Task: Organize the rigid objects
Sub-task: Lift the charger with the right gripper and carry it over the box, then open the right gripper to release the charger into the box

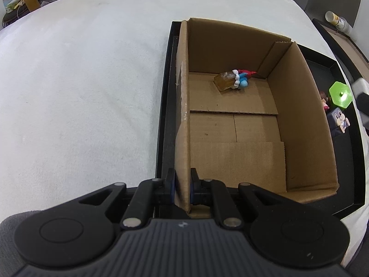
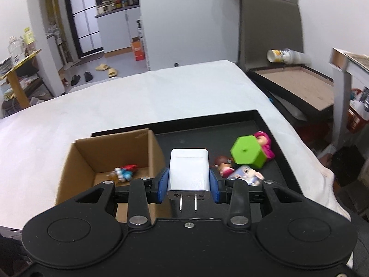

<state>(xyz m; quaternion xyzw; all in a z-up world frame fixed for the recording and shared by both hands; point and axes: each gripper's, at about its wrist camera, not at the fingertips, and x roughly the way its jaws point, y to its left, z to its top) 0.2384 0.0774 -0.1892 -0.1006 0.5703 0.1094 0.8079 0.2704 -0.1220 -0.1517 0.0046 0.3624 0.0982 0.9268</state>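
The white charger sat clamped in my right claw above the black tray; only my left view showed the left claw pinching the cardboard box wall.

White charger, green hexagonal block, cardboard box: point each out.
white charger (image 2: 189,169), right wrist view, front face.
green hexagonal block (image 2: 244,150), right wrist view, hexagonal face.
cardboard box (image 1: 304,124), left wrist view, inner right wall.

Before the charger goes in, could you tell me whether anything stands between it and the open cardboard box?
Nothing visible does. The white charger sits in the right gripper, just right of the cardboard box; only the box's own right wall lies between, and its top is open.
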